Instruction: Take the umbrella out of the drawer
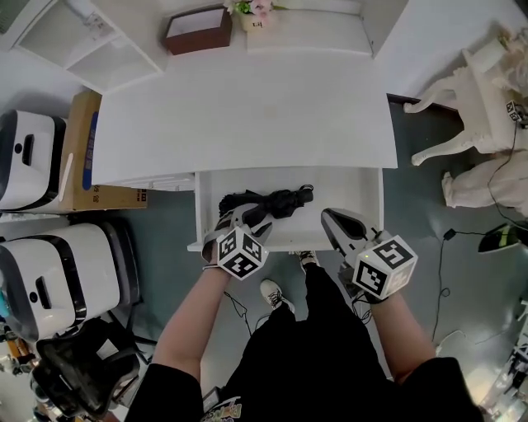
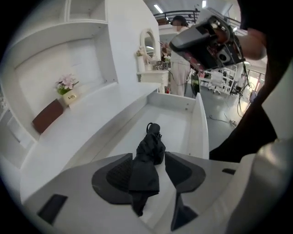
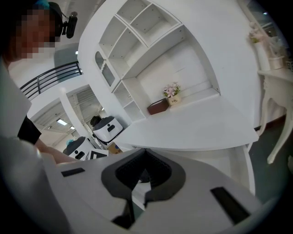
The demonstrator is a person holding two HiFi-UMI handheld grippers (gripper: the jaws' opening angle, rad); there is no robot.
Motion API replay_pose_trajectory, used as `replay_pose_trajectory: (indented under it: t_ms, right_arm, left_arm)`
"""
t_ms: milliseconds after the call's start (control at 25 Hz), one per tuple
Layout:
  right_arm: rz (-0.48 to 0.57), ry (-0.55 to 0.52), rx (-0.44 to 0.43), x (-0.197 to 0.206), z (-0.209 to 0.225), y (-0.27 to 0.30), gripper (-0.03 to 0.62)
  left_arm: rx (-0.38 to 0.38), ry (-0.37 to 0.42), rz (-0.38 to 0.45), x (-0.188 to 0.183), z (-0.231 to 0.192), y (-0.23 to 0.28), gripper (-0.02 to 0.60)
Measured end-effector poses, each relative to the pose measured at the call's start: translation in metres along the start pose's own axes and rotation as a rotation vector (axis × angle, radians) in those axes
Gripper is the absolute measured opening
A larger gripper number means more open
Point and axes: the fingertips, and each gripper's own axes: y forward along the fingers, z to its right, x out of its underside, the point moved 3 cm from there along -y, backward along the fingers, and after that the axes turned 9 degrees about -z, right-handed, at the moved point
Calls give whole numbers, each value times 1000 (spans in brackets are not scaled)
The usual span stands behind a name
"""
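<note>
A white drawer (image 1: 370, 206) stands pulled out from under the white desk (image 1: 247, 115). A folded black umbrella (image 1: 279, 201) lies along its front left part. My left gripper (image 1: 245, 218) reaches down into the drawer over the umbrella's left end. In the left gripper view the umbrella (image 2: 147, 157) lies between the spread jaws of that gripper (image 2: 149, 156), against the left pad, with a gap to the right pad. My right gripper (image 1: 328, 216) hovers at the drawer's front right edge, empty. In its own view the right gripper (image 3: 145, 153) has its pads meeting.
A brown box (image 1: 198, 30) and a small flower pot (image 1: 256, 13) sit at the desk's back. White machines (image 1: 49, 276) and a cardboard box (image 1: 82, 157) stand to the left. White ornate furniture (image 1: 474, 107) stands at right. The person's legs and shoes (image 1: 276, 295) are below the drawer front.
</note>
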Motion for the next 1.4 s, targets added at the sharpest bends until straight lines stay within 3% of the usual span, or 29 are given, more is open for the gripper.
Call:
replay_pose_trajectory:
  t_ms: [320,480,1040,1400]
  right_arm:
    - [-25,36,4,1,24,10,2]
    - [-38,50,5,3,35,13,2]
    - [-73,84,-6,4,64,29,2]
    - [-90,84,-25,4,63,39,2]
  left_arm:
    - [7,248,-168,6,-8,54,243]
    - [19,326,-220,10,-8,72,247]
    - [99,377,-288,9,-7,112,276]
    - [150,385,-284,6,-8,119,278]
